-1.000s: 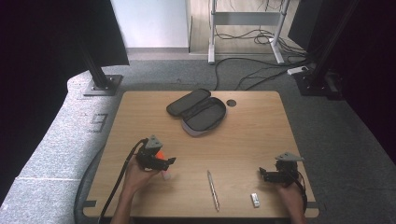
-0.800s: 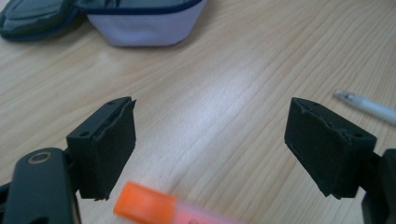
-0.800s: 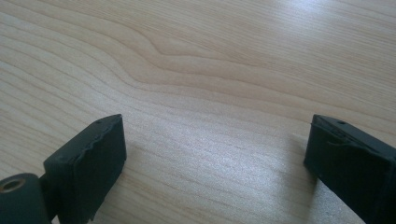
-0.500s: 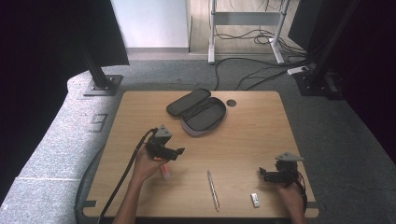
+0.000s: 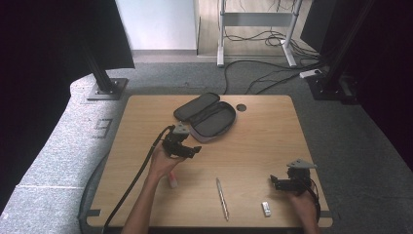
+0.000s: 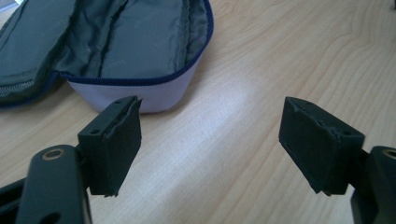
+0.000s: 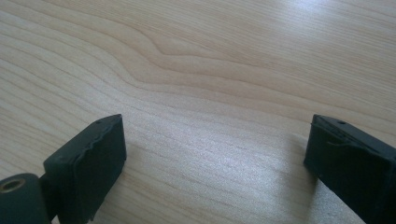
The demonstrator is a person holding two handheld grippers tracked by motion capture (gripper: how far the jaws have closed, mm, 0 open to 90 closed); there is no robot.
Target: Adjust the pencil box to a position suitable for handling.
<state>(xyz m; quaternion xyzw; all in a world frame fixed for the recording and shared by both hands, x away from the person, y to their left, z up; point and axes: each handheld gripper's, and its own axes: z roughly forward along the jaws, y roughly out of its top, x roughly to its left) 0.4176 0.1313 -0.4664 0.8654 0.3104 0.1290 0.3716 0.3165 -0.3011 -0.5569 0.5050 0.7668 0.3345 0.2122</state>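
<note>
Two grippers are in my hands at the table (image 5: 146, 112). My left gripper (image 5: 187, 150) hangs over the middle of the table, just short of the open pencil case (image 5: 207, 117) that lies toward the far edge; its jaws stand wide with nothing between them. In the left gripper view the case (image 6: 135, 46) is cut off at the top and left of the frame, so I see its grey lining, its blue zip line and its pale outer wall, but not its far end. My left hand (image 5: 163, 163) covers most of a small pink and white item (image 5: 173, 183); I cannot tell what it is. My right gripper (image 5: 282, 183) rests low near the right end of the near edge, jaws also spread wide and holding nothing; its view gives bare wood grain between the pads. Between the two grippers a pen (image 5: 222, 199) lies pointing toward the near edge, and a small white object (image 5: 266, 208), too small to identify, sits just beside the near edge. Bare wood lies open along the far right corner and the left edge. A dark round hole (image 5: 241, 107) sits near the far edge, just beside the case.
</note>
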